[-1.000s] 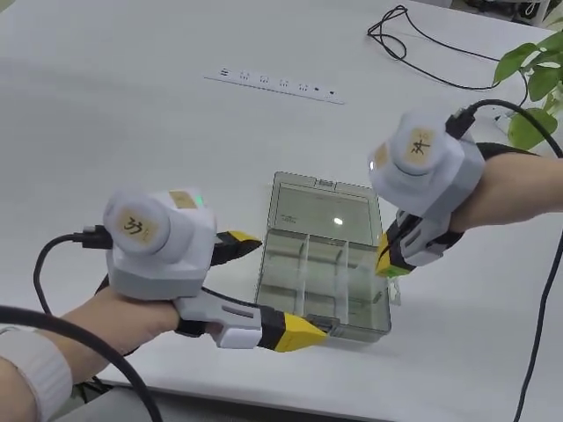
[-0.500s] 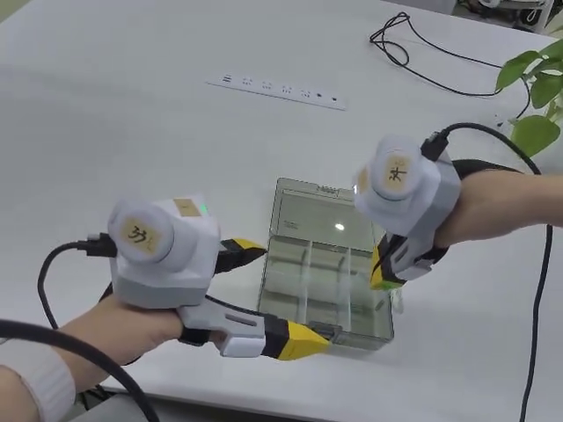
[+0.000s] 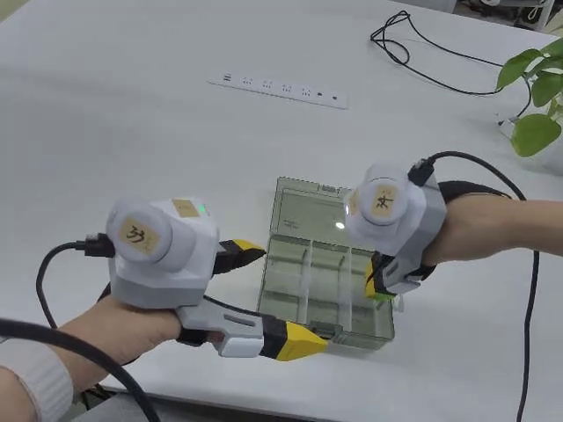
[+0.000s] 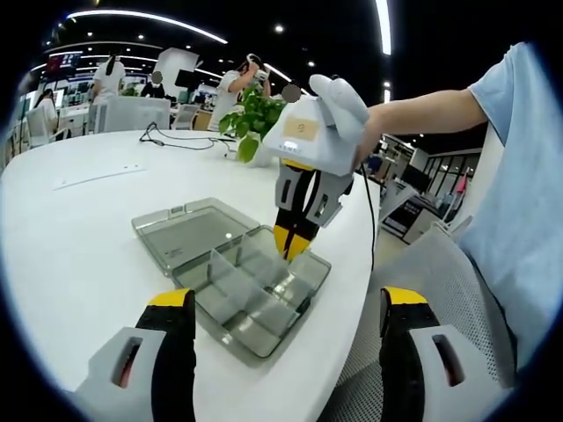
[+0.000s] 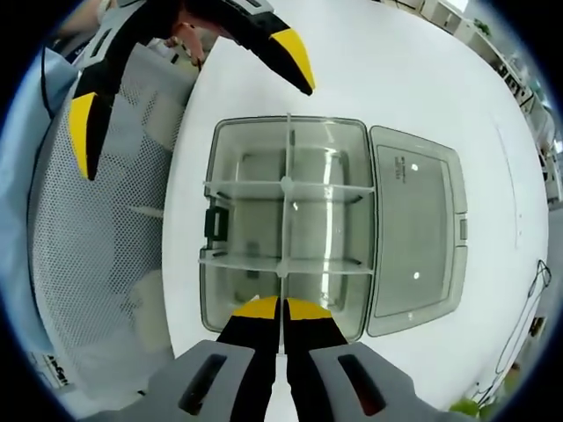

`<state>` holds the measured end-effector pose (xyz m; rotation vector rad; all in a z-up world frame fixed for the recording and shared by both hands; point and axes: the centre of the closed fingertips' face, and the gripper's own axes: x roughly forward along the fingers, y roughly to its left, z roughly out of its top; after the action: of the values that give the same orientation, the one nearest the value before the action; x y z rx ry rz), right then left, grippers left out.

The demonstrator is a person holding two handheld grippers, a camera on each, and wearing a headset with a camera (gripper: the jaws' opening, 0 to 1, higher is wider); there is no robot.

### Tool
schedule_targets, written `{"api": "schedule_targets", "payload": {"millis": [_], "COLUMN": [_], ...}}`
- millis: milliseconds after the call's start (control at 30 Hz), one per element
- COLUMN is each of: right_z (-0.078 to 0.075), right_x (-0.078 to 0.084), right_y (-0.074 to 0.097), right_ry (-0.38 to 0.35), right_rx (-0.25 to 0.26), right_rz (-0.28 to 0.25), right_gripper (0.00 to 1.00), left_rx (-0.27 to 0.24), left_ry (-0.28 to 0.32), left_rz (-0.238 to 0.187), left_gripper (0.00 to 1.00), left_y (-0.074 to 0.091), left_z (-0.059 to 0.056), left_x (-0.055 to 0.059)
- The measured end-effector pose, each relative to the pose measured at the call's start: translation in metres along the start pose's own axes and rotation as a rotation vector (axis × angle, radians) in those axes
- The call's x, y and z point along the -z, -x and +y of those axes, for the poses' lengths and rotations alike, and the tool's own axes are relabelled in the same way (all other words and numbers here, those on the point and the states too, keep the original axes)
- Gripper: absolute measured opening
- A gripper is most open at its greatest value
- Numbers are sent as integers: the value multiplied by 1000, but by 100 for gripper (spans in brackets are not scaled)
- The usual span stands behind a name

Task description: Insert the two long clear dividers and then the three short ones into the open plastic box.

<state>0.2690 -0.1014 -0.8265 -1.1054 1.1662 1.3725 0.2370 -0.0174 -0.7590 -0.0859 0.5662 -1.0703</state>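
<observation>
head view: the open box [image 3: 281,283] lies between the grippers; right gripper [image 3: 376,283] hangs tip-down over the box's right end, left gripper [image 3: 274,295] gapes, holding nothing, at its front left corner.
left gripper view: bare table [image 4: 70,229] rings the box.
right gripper view: jaws clenched, apparently on a short divider [image 5: 283,280], edge-on, long axis along the box's midline.

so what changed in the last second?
The right gripper moved left and lower, in over the right end of the box. Its jaws are shut, and I can't tell whether a clear divider is pinched between them. Nothing was visibly grabbed or released. The left gripper stayed open at the box's left side. The box didn't move and its lid is open. The slight overall shift is camera motion.
</observation>
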Motion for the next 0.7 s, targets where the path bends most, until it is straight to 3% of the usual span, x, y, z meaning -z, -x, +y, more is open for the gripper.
{"api": "schedule_targets", "payload": {"millis": [300, 600, 667, 700], "right_z": [-1, 0, 3, 3], "right_x": [1, 2, 0, -5], "right_y": [-1, -6, -3, 0], "right_ry": [-10, 8, 4, -3], "right_rx": [18, 45, 42, 51], "right_rz": [2, -35, -60, -98], "right_gripper": [2, 3, 7, 10], "left_rx": [8, -2, -9, -12], "left_ry": [-5, -8, -8, -8], "left_rz": [-1, -2, -2, -1], "left_gripper": [88, 88, 88, 88], "left_y": [-2, 4, 6, 8], "left_z": [-2, -1, 0, 1], "left_x": [-1, -3, -4, -3]}}
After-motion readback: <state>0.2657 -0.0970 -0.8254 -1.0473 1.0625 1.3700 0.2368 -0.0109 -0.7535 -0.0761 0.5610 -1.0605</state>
